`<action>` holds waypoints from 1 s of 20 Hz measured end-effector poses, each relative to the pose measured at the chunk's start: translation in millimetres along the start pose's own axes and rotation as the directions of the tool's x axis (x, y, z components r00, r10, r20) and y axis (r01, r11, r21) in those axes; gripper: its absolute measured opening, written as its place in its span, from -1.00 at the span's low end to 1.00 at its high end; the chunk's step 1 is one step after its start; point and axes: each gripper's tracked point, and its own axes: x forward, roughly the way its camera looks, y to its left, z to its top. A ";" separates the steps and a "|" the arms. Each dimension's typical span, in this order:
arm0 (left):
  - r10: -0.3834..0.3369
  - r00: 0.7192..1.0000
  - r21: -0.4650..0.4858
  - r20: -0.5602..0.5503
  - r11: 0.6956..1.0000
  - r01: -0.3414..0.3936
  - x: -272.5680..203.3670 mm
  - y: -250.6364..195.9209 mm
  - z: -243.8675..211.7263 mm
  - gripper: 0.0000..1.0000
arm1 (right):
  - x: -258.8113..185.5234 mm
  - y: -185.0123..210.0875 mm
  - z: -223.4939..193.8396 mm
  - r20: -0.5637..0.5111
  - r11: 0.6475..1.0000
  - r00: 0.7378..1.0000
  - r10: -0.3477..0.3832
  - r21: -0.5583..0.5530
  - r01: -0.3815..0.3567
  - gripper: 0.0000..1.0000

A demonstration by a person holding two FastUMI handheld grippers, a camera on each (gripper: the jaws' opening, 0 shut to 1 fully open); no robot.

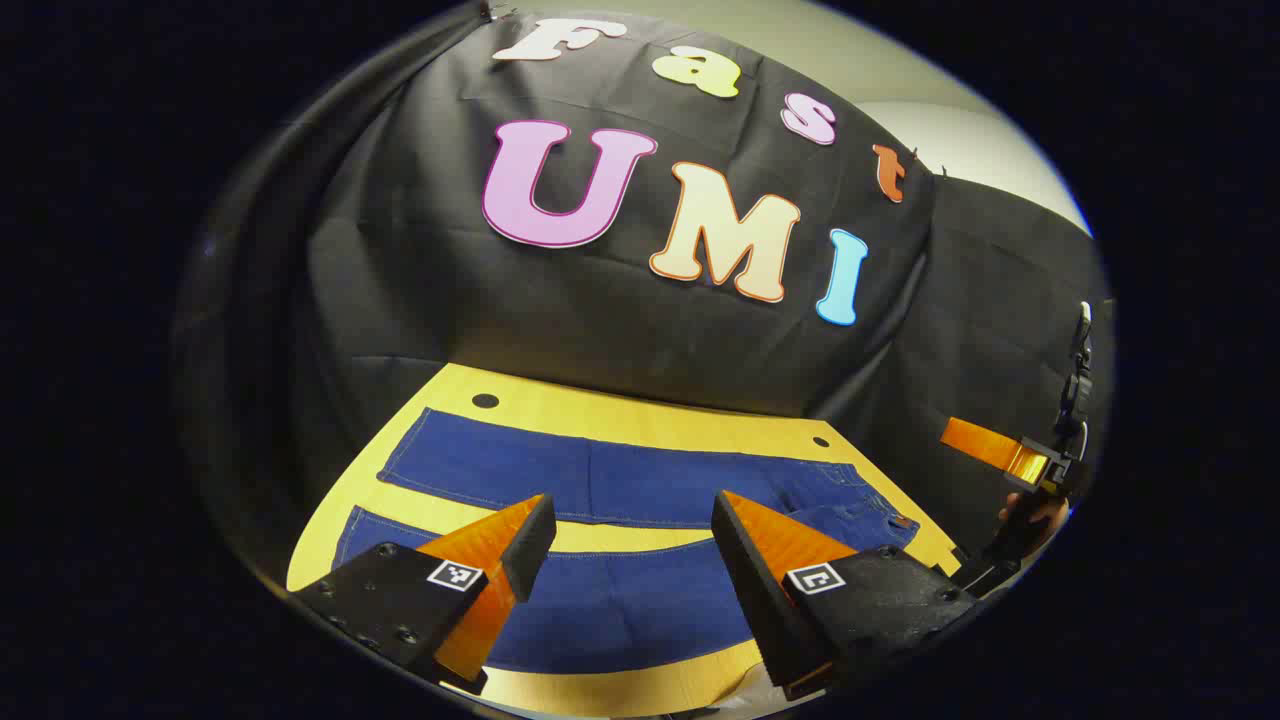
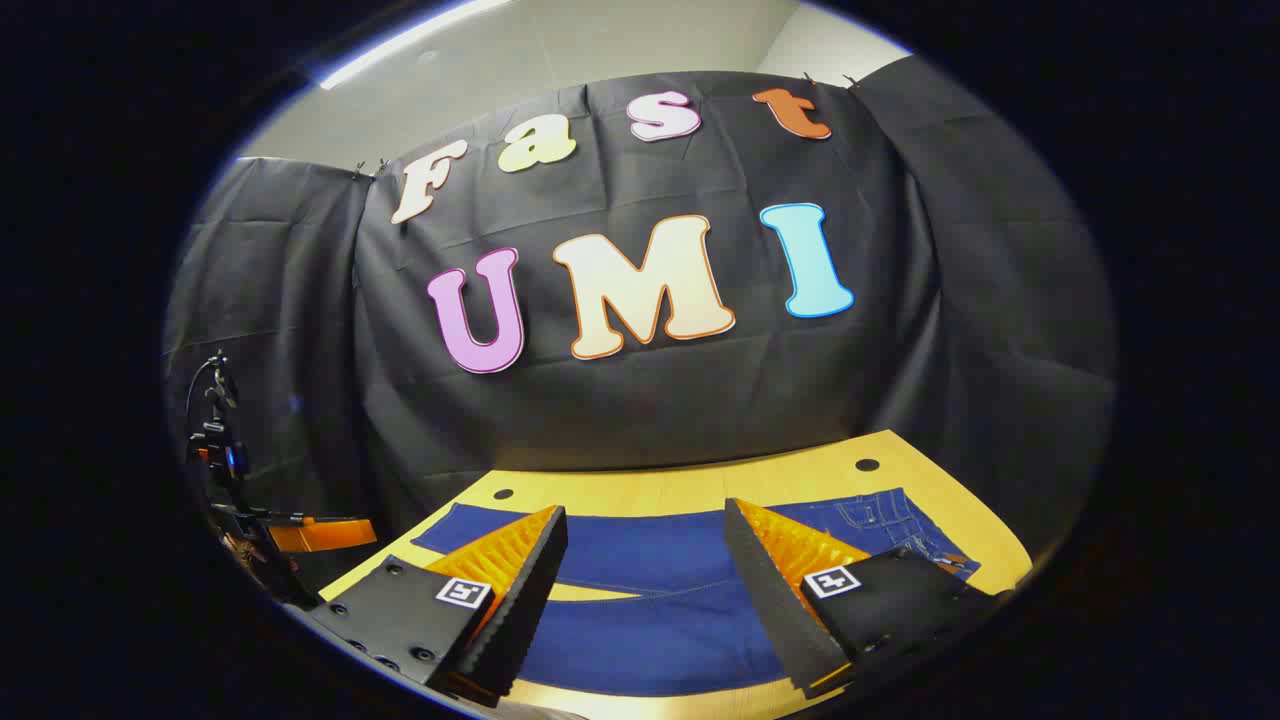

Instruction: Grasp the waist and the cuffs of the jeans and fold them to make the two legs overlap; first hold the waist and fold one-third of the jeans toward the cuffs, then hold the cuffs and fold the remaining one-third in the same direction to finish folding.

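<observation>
On the yellow wooden bench (image 1: pixel 640 415) lies one pair of blue denim jeans (image 1: pixel 610 480), its two legs spread apart; left tool (image 1: pixel 633 535) and right tool (image 2: pixel 645 550) both gape wide above it, holding nothing.

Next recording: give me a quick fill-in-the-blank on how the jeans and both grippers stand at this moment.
1. The jeans lie flat on the ____ table.
2. Their two legs lie ____, not overlapped.
3. The left gripper and the right gripper both have their jaws ____.
4. Either gripper holds ____.

Missing words: yellow; apart; open; nothing
</observation>
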 end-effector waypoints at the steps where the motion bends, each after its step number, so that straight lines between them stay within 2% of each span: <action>1: 0.002 1.000 -0.007 -0.001 1.000 -0.002 1.1 1.3 -2.0 0.89 | -0.3 0.2 -0.3 -0.003 1.000 1.000 -0.001 -0.002 0.001 0.94; 12: 0.031 0.999 0.000 -0.017 1.000 -0.031 0.4 14.3 -12.0 0.89 | -13.8 3.3 -11.3 -0.021 1.000 1.000 -0.002 -0.018 0.001 0.95; 18: 0.066 0.996 0.098 -0.061 0.993 -0.060 -6.1 35.5 -22.4 0.89 | -20.9 -2.6 -16.5 -0.024 1.000 1.000 -0.007 -0.014 0.007 0.95; 20: 0.053 0.995 0.115 -0.088 0.992 -0.043 -9.6 41.5 -31.8 0.89 | -20.2 -4.6 -19.9 -0.033 1.000 0.999 -0.005 -0.014 0.004 0.95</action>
